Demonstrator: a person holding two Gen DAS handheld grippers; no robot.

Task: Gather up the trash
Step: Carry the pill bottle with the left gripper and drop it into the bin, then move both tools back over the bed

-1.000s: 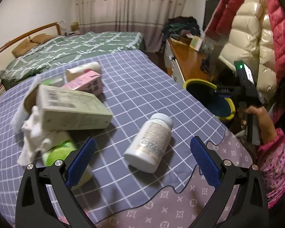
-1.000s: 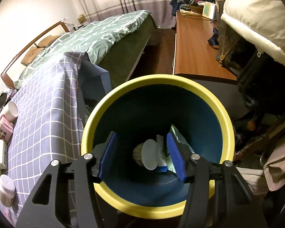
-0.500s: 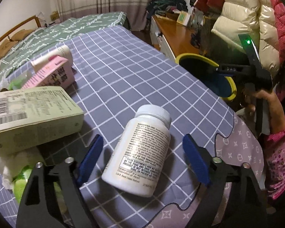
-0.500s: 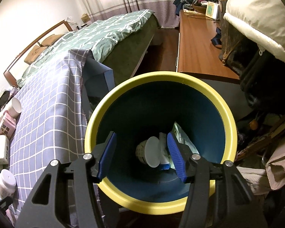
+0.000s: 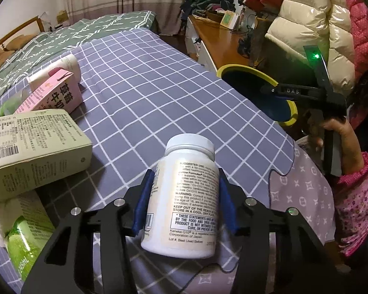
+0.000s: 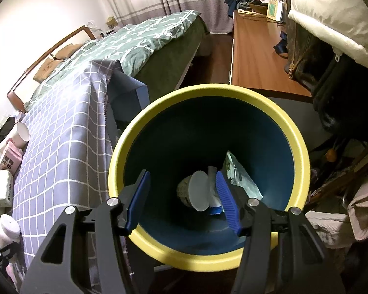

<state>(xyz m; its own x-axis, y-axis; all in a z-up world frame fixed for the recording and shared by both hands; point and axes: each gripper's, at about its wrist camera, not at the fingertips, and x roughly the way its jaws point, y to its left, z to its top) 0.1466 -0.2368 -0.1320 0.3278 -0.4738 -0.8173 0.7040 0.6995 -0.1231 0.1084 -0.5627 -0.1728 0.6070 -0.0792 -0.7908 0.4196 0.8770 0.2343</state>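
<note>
Left gripper [image 5: 184,191] clamps the white supplement bottle [image 5: 184,196]; right gripper [image 6: 184,196] waits half open and empty over the bin [image 6: 257,95].

We note that the left jaws have just been closing from their widest setting, and the blue pads now press both sides of the bottle, which a second ago lay free between them. It lies on the checked cloth [image 5: 159,85], cap pointing away. We judge the grasp complete, so lift and transfer to the yellow-rimmed bin come next. In the bin we see a cup [image 6: 196,193] and wrappers. On the cloth a green box [image 5: 36,152], a pink carton [image 5: 54,93] and a green packet [image 5: 24,242] remain for collection.
</note>
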